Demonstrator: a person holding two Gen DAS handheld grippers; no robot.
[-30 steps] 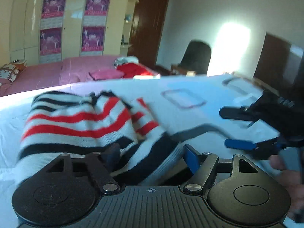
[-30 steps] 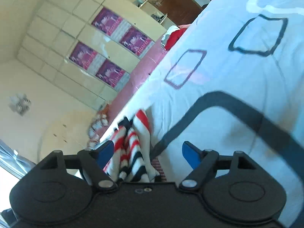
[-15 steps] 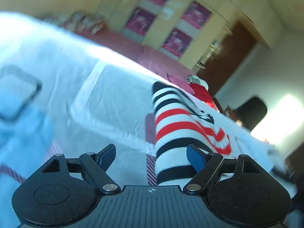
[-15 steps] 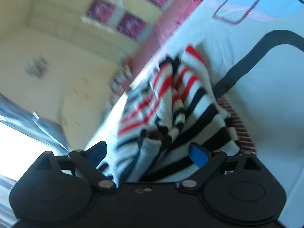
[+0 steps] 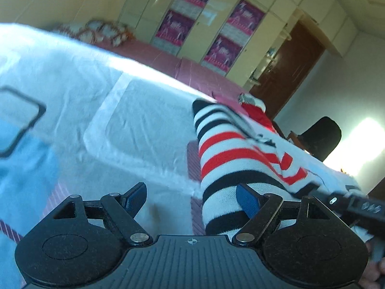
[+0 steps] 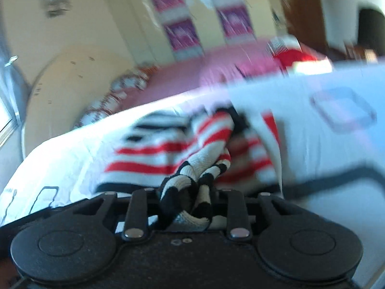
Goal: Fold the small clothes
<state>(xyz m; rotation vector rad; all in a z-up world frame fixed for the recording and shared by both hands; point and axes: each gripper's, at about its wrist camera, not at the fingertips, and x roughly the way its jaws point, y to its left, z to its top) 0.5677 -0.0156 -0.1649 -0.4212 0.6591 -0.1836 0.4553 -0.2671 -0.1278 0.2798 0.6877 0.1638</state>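
A knitted garment (image 5: 223,149) striped in white, red and black is seen at centre right; the white sheet (image 5: 144,125) beneath is printed with dark outlined rectangles; purple-pink posters (image 5: 175,27) are seen at the top.

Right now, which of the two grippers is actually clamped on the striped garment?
The right gripper: its jaws have just closed, bunching the striped garment. The left gripper stands open beside it.

sweater (image 5: 231,159) on sheet (image 5: 134,125) | chair (image 5: 322,137) behind | second bed (image 6: 192,67) beyond
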